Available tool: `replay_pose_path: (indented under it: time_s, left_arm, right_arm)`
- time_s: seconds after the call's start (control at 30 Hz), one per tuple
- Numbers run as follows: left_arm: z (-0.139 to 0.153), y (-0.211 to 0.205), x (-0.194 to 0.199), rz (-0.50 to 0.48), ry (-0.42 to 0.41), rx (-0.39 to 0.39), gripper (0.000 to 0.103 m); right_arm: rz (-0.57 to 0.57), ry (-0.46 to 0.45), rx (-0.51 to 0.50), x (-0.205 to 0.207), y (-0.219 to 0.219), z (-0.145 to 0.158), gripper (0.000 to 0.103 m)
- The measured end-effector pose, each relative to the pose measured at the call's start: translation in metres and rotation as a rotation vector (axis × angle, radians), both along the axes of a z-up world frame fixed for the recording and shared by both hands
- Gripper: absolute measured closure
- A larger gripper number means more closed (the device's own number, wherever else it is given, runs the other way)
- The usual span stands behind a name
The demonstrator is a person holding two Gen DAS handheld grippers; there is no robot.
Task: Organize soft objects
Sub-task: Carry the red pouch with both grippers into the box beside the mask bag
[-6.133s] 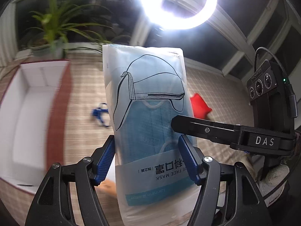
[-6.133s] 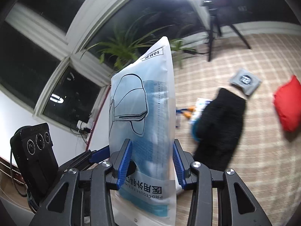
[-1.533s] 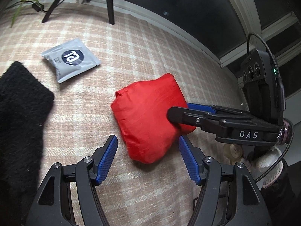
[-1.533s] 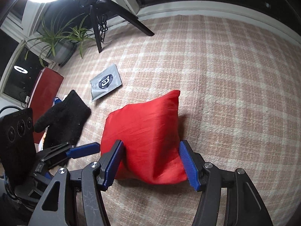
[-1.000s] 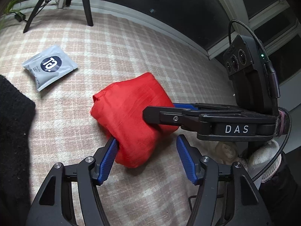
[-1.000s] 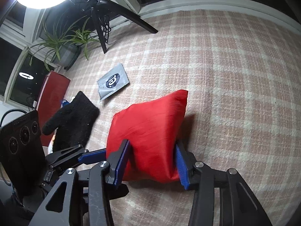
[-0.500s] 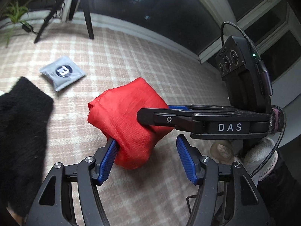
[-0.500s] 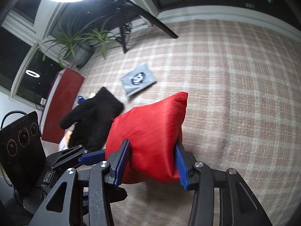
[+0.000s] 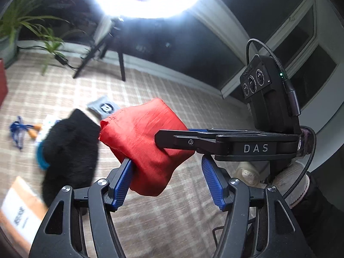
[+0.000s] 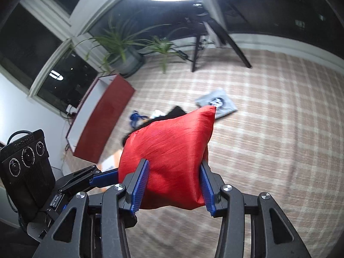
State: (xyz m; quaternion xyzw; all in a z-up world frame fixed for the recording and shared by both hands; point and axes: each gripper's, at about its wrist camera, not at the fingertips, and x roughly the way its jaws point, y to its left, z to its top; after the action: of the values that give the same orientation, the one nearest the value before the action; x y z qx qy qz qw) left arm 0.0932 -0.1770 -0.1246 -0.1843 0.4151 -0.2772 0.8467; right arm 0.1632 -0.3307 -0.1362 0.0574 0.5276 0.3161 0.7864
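Floor: a checked rug [image 10: 268,129] runs to the far wall, with loose items scattered across its middle.
Box: a red-sided box [image 10: 103,116] with a white inside stands at far left in the right wrist view, near the potted plant [image 10: 120,49]; judged to be the drop-off.
Glove: a black glove [image 9: 71,150] lies on the rug, left of centre in the left wrist view.
Pouch: a red pouch [image 10: 169,150] hangs in the air above the rug, clear of the floor.
Right gripper: the right gripper [image 10: 173,185] is clenched on the pouch's near end, pads pressing both sides.
Left gripper: the left gripper [image 9: 167,180] stands released; one pad touches the cloth, the other is clear.
Packet: a grey packet [image 10: 217,103] rests just beyond the pouch.
Advice: probably best to carry the pouch high over the glove, keep the right squeeze steady, and let the left only steady the sagging cloth until over the box.
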Motion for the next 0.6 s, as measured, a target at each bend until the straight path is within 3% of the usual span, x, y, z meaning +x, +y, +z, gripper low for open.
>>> replay_pose_path:
  time_s: [0.27, 0.6]
  left_arm:
    - [0.019, 0.071, -0.028, 0.103, -0.056, -0.013, 0.041]
    - [0.034, 0.179, -0.053, 0.243, -0.088, -0.022, 0.041]
  right_arm:
    - [0.084, -0.029, 0.024, -0.015, 0.076, 0.023, 0.060]
    - [0.211, -0.070, 0.026, -0.030, 0.203, 0.038, 0.060]
